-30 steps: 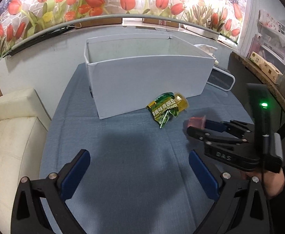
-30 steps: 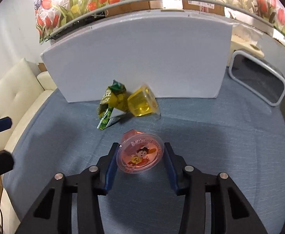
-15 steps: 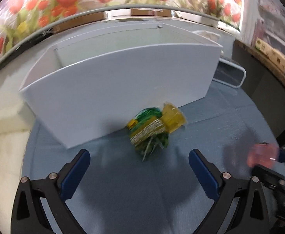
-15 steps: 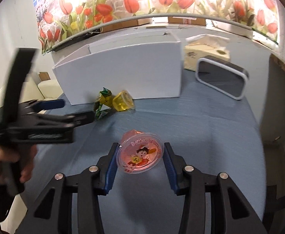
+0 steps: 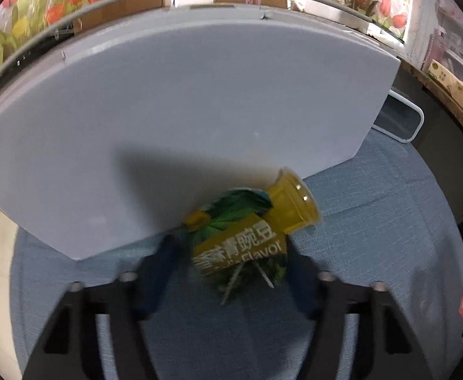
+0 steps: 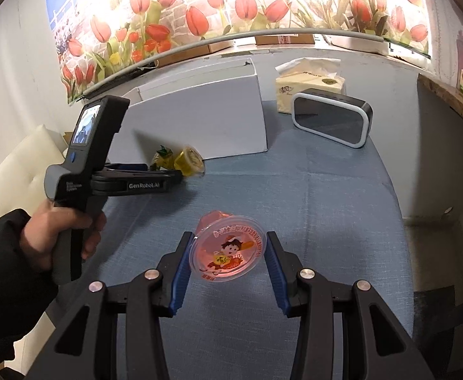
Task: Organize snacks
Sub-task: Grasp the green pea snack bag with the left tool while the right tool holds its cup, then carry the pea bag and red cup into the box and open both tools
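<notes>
Left tongs (image 5: 228,272) closing around a green pea packet (image 5: 241,247); right tongs (image 6: 228,266) grip a red jelly cup (image 6: 228,250).

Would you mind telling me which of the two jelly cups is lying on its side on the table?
The yellow jelly cup, tipped over against the green snack packet by the white box. The pink jelly cup is held in the right gripper.

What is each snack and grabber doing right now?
left gripper: jaws closing around the green pea packet, grip unclear
green pea packet: lying on the blue cloth
yellow jelly cup: tipped on its side, touching the packet
right gripper: shut on the red jelly cup
red jelly cup: sealed, held
white box: standing, open top
</notes>
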{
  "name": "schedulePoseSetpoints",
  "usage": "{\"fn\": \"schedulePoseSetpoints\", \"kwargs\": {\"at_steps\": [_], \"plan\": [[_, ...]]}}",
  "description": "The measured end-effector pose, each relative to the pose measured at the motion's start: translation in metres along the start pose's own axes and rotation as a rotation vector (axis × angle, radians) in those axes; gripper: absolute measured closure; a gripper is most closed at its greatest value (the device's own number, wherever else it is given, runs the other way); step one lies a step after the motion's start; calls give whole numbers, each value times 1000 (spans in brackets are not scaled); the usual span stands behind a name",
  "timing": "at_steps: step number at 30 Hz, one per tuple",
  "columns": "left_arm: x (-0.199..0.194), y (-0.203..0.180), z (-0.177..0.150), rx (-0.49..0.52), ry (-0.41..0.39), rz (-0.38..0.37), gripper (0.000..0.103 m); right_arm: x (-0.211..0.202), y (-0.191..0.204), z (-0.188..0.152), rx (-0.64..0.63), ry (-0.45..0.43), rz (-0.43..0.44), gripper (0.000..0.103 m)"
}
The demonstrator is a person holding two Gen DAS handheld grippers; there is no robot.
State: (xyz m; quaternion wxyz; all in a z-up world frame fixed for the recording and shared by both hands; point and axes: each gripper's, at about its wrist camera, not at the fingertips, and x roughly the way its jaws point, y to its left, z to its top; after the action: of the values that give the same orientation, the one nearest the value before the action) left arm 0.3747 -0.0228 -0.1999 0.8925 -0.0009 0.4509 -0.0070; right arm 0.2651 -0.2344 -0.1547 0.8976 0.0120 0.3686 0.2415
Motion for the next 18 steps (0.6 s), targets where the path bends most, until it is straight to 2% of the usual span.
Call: {"fn": "schedulePoseSetpoints", "kwargs": {"at_steps": [1,7,14,18], "plan": [[0,-1,0,10,-4,9,42,0,0,0,3,-1,1,55],[-4,7,2,-25,-8,-46,47,1,4,-3,7,0,5,55],[-43,7,-5,6,-70,-65,47,0,16,2,-5,-13,21,55],[-80,11,-10,2,-112,-89,47,0,25,11,-20,-24,37,55]]}}
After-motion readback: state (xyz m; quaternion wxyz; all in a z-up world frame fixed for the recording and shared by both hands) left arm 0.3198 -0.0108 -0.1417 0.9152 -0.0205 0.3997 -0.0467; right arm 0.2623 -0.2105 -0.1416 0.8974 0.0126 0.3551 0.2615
